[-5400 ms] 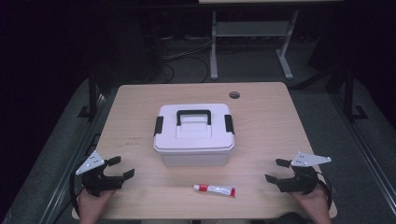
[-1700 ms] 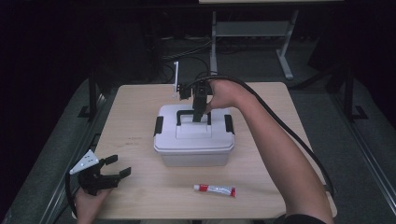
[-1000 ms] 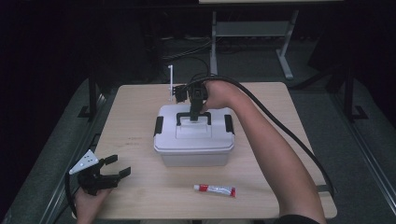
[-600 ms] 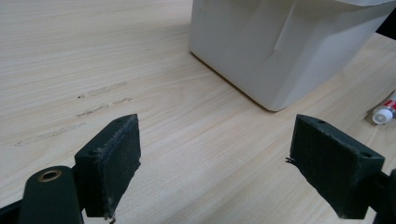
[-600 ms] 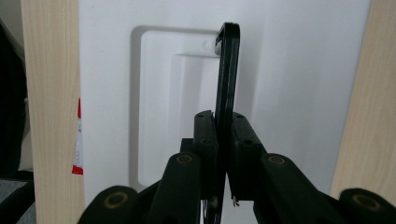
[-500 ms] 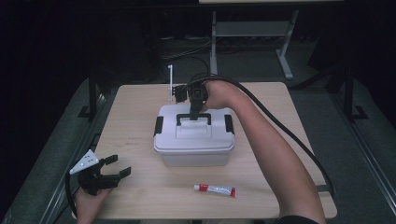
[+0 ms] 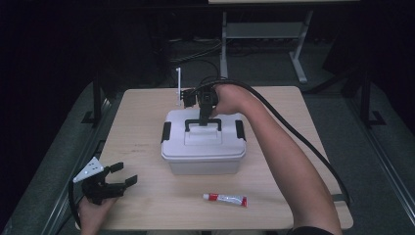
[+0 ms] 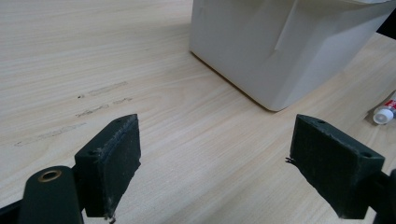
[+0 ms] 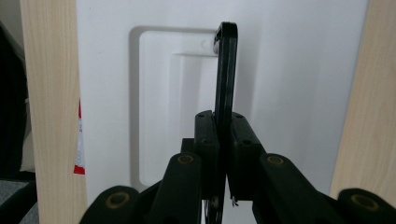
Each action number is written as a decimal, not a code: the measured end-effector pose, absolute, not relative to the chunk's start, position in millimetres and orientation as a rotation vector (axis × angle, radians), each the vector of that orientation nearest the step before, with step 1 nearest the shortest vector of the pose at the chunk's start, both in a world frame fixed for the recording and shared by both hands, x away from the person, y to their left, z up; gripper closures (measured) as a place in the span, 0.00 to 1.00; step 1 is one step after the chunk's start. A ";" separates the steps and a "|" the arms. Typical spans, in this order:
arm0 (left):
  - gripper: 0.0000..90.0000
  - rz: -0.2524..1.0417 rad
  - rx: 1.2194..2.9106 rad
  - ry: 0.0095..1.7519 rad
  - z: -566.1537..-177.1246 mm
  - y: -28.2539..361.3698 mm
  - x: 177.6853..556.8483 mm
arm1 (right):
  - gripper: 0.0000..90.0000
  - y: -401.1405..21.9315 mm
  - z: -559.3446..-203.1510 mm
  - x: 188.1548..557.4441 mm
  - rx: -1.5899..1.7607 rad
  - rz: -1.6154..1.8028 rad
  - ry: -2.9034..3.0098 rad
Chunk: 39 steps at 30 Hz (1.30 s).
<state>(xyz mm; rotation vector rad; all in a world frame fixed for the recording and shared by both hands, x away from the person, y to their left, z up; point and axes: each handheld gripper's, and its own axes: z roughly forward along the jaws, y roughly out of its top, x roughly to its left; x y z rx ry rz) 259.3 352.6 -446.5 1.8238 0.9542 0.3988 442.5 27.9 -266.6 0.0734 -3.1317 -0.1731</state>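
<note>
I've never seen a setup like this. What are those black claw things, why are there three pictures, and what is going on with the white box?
No robot here: a person holds a hand-held two-jaw tool in each hand. The high view looks down on the wooden table; the other two come from cameras riding on each tool. On the table stand a white lidded box and, nearer the person, a small tube. The right tool has just closed its jaws on the box's black handle, which stands up from the lid. The left tool rests at the table's near left corner, jaws wide apart and holding nothing, pointing toward the box.
</note>
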 end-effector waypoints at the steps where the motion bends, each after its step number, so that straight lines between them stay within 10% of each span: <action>1: 0.17 0.399 1.825 0.954 -446.5 352.5 259.4 | 0.93 27.9 -266.3 442.2 0.071 -0.171 -3.132; 39: 0.17 0.398 1.830 0.951 -446.5 351.6 259.3 | 0.93 13.5 -239.0 432.5 0.047 -0.234 -3.169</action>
